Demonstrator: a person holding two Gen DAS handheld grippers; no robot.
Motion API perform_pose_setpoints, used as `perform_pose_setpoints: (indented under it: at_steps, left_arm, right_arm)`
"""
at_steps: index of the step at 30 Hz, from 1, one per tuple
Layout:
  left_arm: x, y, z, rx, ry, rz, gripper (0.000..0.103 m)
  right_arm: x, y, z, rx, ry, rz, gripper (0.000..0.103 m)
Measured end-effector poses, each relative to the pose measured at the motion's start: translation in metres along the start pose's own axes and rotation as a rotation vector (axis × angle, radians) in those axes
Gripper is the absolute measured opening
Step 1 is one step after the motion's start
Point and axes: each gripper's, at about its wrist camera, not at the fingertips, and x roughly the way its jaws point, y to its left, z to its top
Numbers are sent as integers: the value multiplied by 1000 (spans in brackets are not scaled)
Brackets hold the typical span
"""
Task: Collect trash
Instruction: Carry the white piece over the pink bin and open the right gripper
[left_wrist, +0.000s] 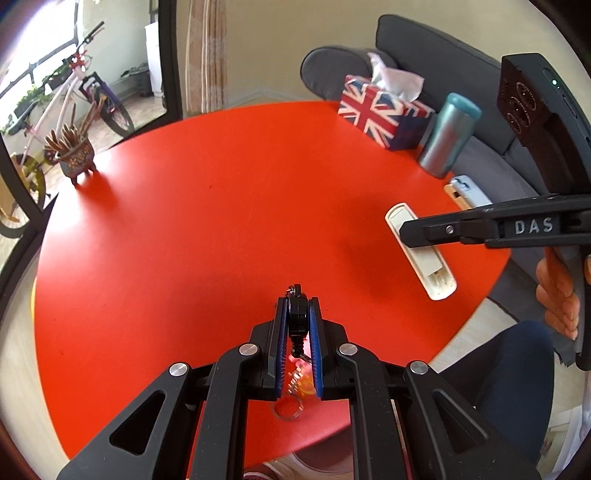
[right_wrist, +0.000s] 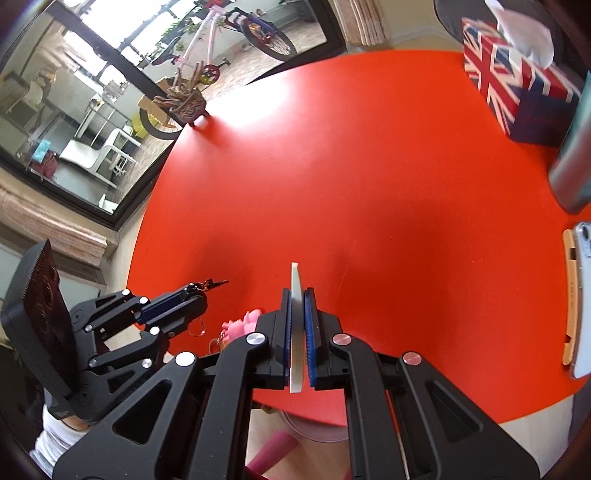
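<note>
Above the red counter (left_wrist: 221, 221), my left claw (left_wrist: 298, 325) grips a keychain (left_wrist: 297, 314) and my right claw (right_wrist: 297, 325) a white plastic strip (right_wrist: 294, 295), both lifted, neither yet binned.

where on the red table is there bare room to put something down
The widest bare patch is the middle of the round red table, between the small footed plant pot on the left and the Union Jack tissue box. The right edge is crowded: tissue box, teal metal tumbler, phone in a clear case.
</note>
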Motion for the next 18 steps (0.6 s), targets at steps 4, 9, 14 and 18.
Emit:
perform_pose_setpoints:
  at_steps: [4, 9, 14, 18]
  left_arm:
    - [-17, -9, -7, 16, -27, -14, 11]
    - [-39, -19, -17, 44, -63, -13, 11]
    - [-60, -28, -31, 66, -94, -17, 11]
    - [-73, -36, -45, 84, -105, -19, 11]
  right_arm:
    - [-14, 13, -15, -72, -13, -38, 6]
    - [-28, 30, -38, -150, -34, -74, 6]
    - [-37, 39, -62, -202, -48, -98, 6]
    - [-44, 50, -81, -245, -53, -114, 6]
